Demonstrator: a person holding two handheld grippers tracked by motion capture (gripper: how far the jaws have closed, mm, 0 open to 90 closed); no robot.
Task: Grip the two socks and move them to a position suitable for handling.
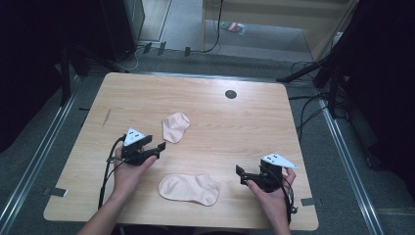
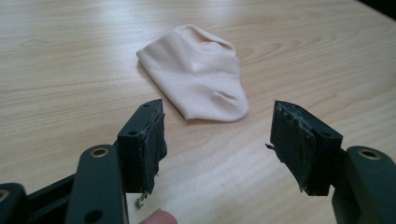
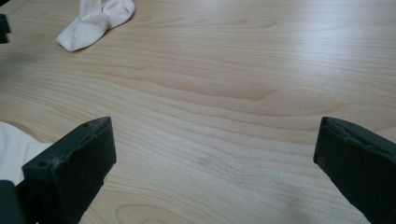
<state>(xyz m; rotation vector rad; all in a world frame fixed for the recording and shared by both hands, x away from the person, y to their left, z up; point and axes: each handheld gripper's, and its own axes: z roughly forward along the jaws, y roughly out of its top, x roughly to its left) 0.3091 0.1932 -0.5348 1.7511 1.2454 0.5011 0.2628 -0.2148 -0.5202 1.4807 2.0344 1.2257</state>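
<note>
1. Nearest your edge of the table, a pale pink sock lay flat and spread out, toe end toward the near right corner, midway between your two hands. Neither gripper touched it.
2. Your right gripper sat just right of that sock near the front edge, pointing left toward it. Its jaws stood as wide as they go, with bare wood between them in the right gripper view and a strip of that flat sock just beside the left-hand jaw.
3. Your left gripper sat toward the left side, a little farther back, aimed up the table. Its jaws were parted and held nothing.
4. Beyond it, about mid-table, lay the second sock, folded or bunched into a shorter, rounded bundle with soft creases; it rested just ahead of the left gripper's parted jaws, apart from them.
5. My reading of progress: the two socks remained well apart and unpaired, so any matching or stacking looked undone. Both of your grippers were free, and the left one looked lined up to take the farther sock.
6. Both socks were thin, limp knit, likely to sag and drape when lifted.
</note>
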